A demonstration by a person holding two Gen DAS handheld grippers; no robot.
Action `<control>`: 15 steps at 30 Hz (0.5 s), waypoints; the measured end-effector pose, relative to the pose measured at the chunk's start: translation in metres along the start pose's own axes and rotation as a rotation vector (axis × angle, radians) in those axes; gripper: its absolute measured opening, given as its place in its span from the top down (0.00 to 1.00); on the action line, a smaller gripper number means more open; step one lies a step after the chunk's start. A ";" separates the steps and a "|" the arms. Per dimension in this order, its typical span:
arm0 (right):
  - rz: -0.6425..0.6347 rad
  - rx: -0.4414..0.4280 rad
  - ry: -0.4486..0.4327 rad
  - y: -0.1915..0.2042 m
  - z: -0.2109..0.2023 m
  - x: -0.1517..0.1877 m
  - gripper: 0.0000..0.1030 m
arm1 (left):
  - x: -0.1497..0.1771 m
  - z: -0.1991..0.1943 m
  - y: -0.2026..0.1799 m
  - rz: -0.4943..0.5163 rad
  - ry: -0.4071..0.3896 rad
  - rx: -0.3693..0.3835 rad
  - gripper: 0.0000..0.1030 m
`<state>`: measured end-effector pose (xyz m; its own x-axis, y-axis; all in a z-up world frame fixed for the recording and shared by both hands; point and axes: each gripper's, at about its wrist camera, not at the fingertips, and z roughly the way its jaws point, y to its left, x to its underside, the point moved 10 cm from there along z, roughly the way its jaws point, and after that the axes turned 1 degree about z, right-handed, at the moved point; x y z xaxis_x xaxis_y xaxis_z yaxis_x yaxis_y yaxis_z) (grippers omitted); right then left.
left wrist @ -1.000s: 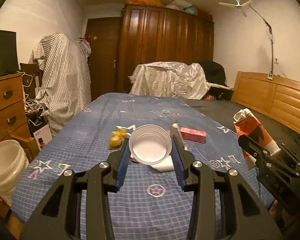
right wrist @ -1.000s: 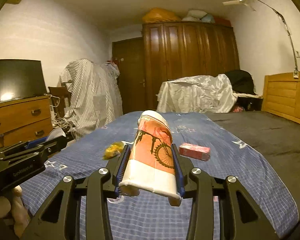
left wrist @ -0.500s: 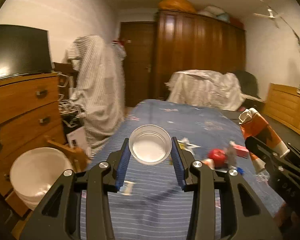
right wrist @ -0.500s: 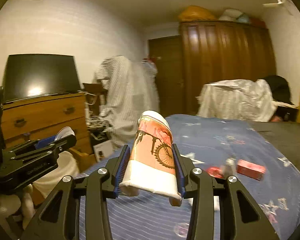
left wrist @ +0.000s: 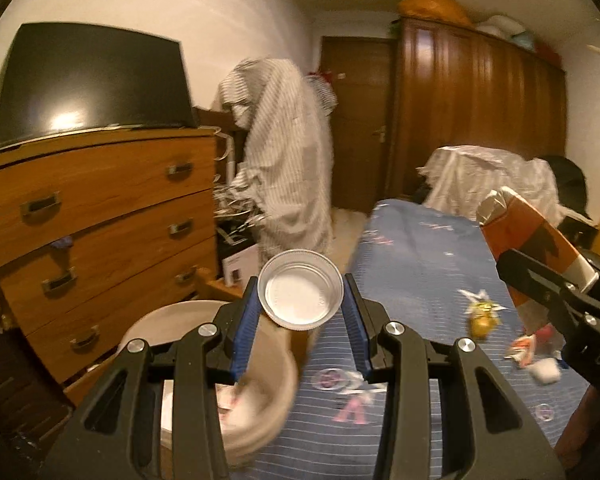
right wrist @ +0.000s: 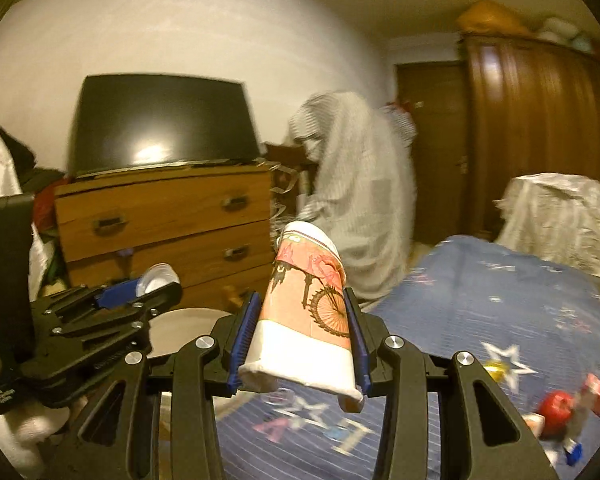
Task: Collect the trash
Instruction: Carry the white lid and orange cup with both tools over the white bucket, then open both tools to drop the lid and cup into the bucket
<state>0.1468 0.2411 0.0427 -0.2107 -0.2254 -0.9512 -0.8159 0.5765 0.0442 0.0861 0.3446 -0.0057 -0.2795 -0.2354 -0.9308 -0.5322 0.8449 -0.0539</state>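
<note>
My left tongs (left wrist: 300,312) grasp a plastic cup (left wrist: 301,294), mouth facing me. My right tongs (right wrist: 300,336) clench a crushed carton (right wrist: 306,316), long axis pointing away. The white bucket (left wrist: 172,320) sits low and left, beside the bed (left wrist: 420,280); my left tongs are nearer, nearly over its rim.

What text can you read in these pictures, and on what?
"A": big pink letter, seen upside down, on the bedspread; the pale letter beside it is blurred.
White print on the body of the left tool: too blurred to read.
Pale lettering on the right tool: too blurred to read.
The carton and the plastic bowl: no readable text.
</note>
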 end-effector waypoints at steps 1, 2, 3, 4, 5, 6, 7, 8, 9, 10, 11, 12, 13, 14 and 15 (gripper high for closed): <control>-0.006 -0.021 0.019 0.013 0.014 -0.004 0.59 | 0.000 0.005 0.011 -0.008 0.013 -0.012 0.62; -0.013 -0.048 0.045 0.027 0.030 -0.006 0.59 | 0.002 0.011 0.025 -0.020 0.032 -0.023 0.62; -0.017 -0.067 0.068 0.040 0.044 -0.010 0.59 | 0.003 0.015 0.034 -0.026 0.046 -0.031 0.62; -0.021 -0.086 0.094 0.050 0.058 -0.011 0.59 | 0.006 0.022 0.044 -0.028 0.071 -0.041 0.63; -0.023 -0.112 0.133 0.062 0.076 -0.012 0.59 | 0.009 0.028 0.053 -0.033 0.096 -0.048 0.62; -0.025 -0.126 0.157 0.070 0.091 -0.012 0.59 | 0.012 0.033 0.062 -0.038 0.117 -0.051 0.62; -0.026 -0.149 0.197 0.081 0.108 -0.012 0.59 | 0.016 0.039 0.068 -0.040 0.145 -0.049 0.62; -0.026 -0.169 0.237 0.091 0.125 -0.010 0.59 | 0.022 0.048 0.078 -0.045 0.186 -0.049 0.62; -0.028 -0.180 0.262 0.097 0.137 -0.008 0.59 | 0.024 0.057 0.082 -0.051 0.202 -0.053 0.62; -0.033 -0.193 0.299 0.106 0.153 -0.006 0.59 | 0.028 0.063 0.089 -0.060 0.225 -0.053 0.62; -0.037 -0.210 0.346 0.117 0.171 -0.002 0.59 | 0.032 0.068 0.097 -0.070 0.250 -0.055 0.62; -0.042 -0.217 0.373 0.121 0.181 0.003 0.59 | 0.036 0.073 0.102 -0.075 0.268 -0.057 0.62; -0.050 -0.228 0.412 0.127 0.192 0.011 0.59 | 0.041 0.081 0.108 -0.084 0.299 -0.052 0.62; -0.063 -0.241 0.465 0.137 0.209 0.019 0.59 | 0.045 0.084 0.111 -0.091 0.314 -0.049 0.63; -0.066 -0.251 0.498 0.137 0.218 0.029 0.59 | 0.051 0.091 0.117 -0.097 0.343 -0.054 0.63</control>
<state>0.1466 0.4845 -0.0451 -0.3336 -0.6334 -0.6982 -0.9263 0.3577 0.1181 0.0821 0.4755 -0.0928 -0.4730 -0.4685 -0.7462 -0.6084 0.7863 -0.1080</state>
